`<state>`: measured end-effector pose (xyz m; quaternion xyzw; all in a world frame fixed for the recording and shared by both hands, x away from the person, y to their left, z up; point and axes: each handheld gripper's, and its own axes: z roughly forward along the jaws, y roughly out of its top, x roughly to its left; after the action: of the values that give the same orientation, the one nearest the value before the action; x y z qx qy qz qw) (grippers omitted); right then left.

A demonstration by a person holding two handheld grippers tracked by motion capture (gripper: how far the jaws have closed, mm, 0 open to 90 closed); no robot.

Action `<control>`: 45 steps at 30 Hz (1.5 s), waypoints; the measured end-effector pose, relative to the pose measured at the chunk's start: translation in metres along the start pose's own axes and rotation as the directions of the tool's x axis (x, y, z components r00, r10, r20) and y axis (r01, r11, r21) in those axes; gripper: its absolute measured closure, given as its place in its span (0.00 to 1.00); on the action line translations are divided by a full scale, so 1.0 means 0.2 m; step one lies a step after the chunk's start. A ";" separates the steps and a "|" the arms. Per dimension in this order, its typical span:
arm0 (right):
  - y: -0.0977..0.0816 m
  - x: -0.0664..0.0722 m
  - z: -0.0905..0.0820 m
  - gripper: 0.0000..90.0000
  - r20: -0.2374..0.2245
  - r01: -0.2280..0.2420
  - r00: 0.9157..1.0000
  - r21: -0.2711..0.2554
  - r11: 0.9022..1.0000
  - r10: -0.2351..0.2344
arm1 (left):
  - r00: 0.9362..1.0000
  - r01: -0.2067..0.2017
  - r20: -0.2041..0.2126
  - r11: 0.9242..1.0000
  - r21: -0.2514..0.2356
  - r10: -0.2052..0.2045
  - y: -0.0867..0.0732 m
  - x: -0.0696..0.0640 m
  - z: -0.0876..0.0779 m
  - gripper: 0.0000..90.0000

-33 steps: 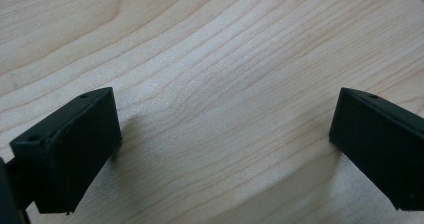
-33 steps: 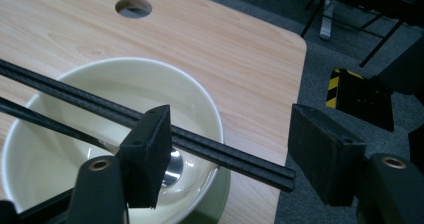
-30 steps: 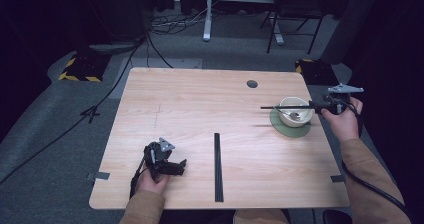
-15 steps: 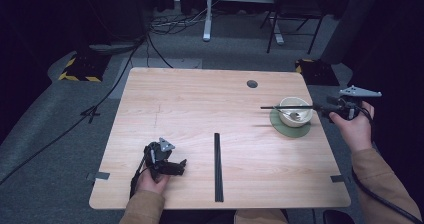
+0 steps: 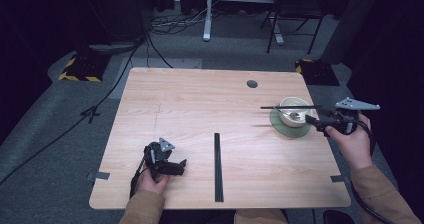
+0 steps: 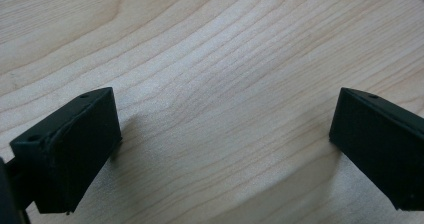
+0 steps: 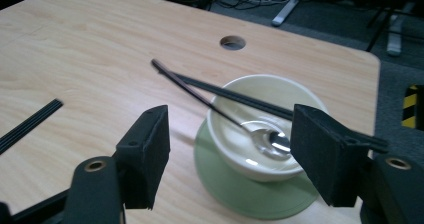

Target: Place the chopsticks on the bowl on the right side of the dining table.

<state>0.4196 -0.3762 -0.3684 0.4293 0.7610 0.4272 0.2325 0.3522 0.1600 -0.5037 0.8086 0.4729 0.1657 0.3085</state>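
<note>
A cream bowl (image 5: 294, 113) (image 7: 260, 129) stands on a green plate (image 5: 285, 129) (image 7: 260, 199) at the table's right side. A metal spoon (image 7: 267, 139) lies inside the bowl, and a pair of black chopsticks (image 5: 290, 107) (image 7: 200, 86) rests across its rim. My right gripper (image 5: 318, 121) (image 7: 232, 139) hovers just right of the bowl, pointing at it, open, with nothing between its pads. My left gripper (image 5: 176, 167) (image 6: 225, 134) rests low over bare wood near the front left, open and holding nothing.
The wooden table (image 5: 200, 109) has a round cable hole (image 5: 252, 84) (image 7: 233, 42) at the back right. A black strip (image 5: 217, 166) (image 7: 30, 119) lies along the front middle. Cables, a chair and desk legs stand on the floor beyond.
My right gripper has drawn back to the right and slightly up, away from the bowl toward the table's right edge. Chopsticks, bowl and left gripper have kept their places.
</note>
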 end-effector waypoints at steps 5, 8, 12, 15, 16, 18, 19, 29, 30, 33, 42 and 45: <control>-0.04 0.05 0.00 0.37 -0.036 -0.002 0.999 0.022 1.000 0.003 | 1.000 0.000 0.000 1.000 0.000 0.000 0.00 0.00 0.00 0.00; -0.06 0.07 0.00 0.36 -0.051 -0.001 0.999 0.033 0.999 0.003 | 1.000 0.000 0.000 1.000 0.000 0.000 0.00 0.00 0.00 0.00; -0.09 0.10 0.00 0.35 -0.073 -0.006 0.997 0.056 0.998 0.011 | 1.000 0.000 0.000 1.000 0.000 0.000 0.00 0.00 0.00 0.00; -0.10 0.13 0.01 0.33 -0.091 0.000 0.996 0.076 0.997 0.007 | 1.000 0.000 0.000 1.000 0.000 0.000 0.00 0.00 0.00 0.00; -0.11 0.14 0.01 0.33 -0.097 -0.005 0.995 0.085 0.996 0.013 | 1.000 0.000 0.000 1.000 0.000 0.000 0.00 0.00 0.00 0.00; -0.12 0.15 0.01 0.32 -0.112 -0.001 0.994 0.105 0.995 0.013 | 1.000 0.000 0.000 1.000 0.000 0.000 0.00 0.00 0.00 0.00; -0.13 0.16 0.01 0.30 -0.113 -0.001 0.993 0.110 0.994 0.014 | 1.000 0.000 0.000 1.000 -0.001 0.000 0.00 0.00 0.00 0.00; -0.22 0.24 0.07 0.27 -0.160 0.026 0.987 0.178 0.984 0.003 | 1.000 -0.001 0.000 1.000 0.000 0.001 0.00 0.00 0.00 0.00; -0.23 0.25 0.08 0.27 -0.168 0.029 0.986 0.179 0.983 0.001 | 1.000 0.000 0.000 1.000 0.000 0.000 0.00 0.00 0.00 0.00; -0.26 0.27 0.11 0.27 -0.188 0.028 0.982 0.198 0.980 0.010 | 1.000 0.000 0.000 1.000 0.000 0.000 0.00 0.00 0.00 0.00; -0.38 0.32 0.19 0.26 -0.218 0.025 0.976 0.213 0.977 0.023 | 1.000 0.000 0.000 1.000 0.000 0.000 0.00 0.00 0.00 0.00; -0.41 0.34 0.22 0.26 -0.192 0.062 0.981 0.219 0.974 -0.020 | 1.000 0.000 0.000 1.000 0.000 0.000 0.00 0.00 0.00 0.00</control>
<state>0.3774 -0.3204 -0.4608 0.3946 0.8316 0.3724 0.1182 0.3523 0.1600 -0.5037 0.8085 0.4728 0.1657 0.3086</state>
